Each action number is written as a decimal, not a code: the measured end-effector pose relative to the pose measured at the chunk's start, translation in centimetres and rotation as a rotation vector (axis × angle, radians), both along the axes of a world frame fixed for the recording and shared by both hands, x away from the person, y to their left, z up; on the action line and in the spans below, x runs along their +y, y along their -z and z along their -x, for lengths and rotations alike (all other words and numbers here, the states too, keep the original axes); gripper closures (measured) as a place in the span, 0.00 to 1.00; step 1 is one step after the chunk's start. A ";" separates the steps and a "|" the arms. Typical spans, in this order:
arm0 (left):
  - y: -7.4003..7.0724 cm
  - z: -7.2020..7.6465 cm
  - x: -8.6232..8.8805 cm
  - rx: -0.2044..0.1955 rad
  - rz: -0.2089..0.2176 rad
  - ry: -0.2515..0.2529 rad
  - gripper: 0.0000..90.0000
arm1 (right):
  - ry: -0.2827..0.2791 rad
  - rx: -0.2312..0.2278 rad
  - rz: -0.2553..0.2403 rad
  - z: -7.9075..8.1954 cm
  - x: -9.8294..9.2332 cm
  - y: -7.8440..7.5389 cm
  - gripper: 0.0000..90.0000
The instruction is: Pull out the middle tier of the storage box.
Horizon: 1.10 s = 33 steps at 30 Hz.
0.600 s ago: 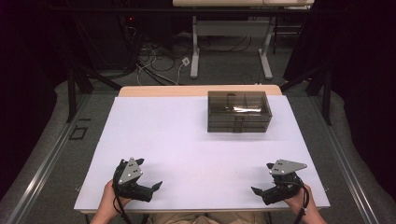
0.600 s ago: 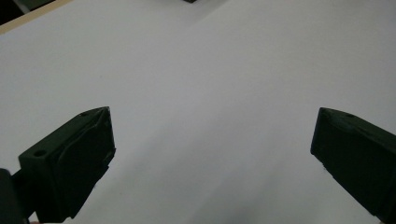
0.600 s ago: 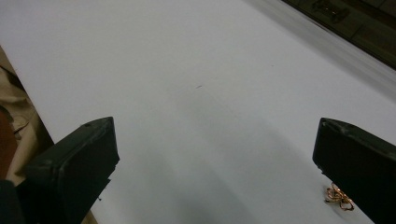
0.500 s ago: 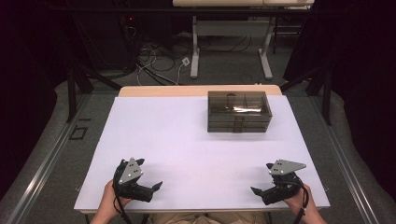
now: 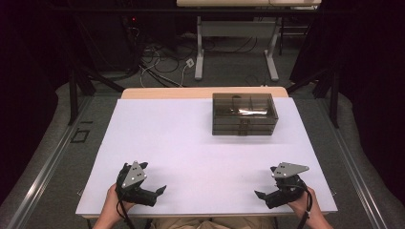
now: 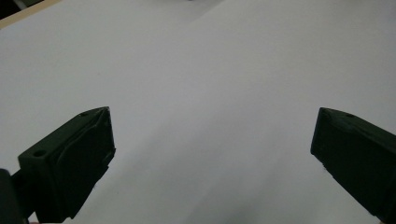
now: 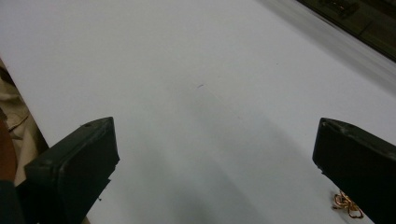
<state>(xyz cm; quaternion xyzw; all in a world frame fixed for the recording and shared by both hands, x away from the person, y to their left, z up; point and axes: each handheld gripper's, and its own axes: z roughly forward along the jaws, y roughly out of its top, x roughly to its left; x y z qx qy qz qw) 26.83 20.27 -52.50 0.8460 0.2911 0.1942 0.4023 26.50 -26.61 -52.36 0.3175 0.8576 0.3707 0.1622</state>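
My left gripper (image 5: 154, 187) rests low at the near left of the white table sheet (image 5: 191, 143), held by a hand. In the left gripper view its two black jaws stand wide apart, open (image 6: 212, 135), with bare white sheet between them. My right gripper (image 5: 265, 188) sits at the near right, also hand-held. It is open too (image 7: 215, 140), and nothing lies between its jaws. A small twist of copper-coloured wire (image 7: 348, 205) lies on the sheet beside its right jaw. A smoked, see-through drawer box (image 5: 244, 114) stands at the far right of the sheet, well away from both grippers.
Under the sheet a wooden table edge (image 5: 200, 92) shows at the back. Beyond it are cables on the floor (image 5: 162, 67) and a white desk frame (image 5: 236, 28). Dark curtains close in both sides.
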 end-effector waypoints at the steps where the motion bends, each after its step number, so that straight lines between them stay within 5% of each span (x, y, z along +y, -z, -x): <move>1: 0.0 0.0 0.0 0.000 0.000 0.000 0.00 | 0.000 0.000 0.000 0.0 0.0 0.0 0.00; 21: 0.1 0.1 -0.1 0.002 -0.005 0.002 0.00 | 0.056 0.018 0.048 -0.7 1.0 -0.3 0.00; 33: 0.1 0.2 -0.1 -0.005 -0.001 -0.009 0.00 | 0.066 0.017 0.085 -2.7 2.1 0.0 0.00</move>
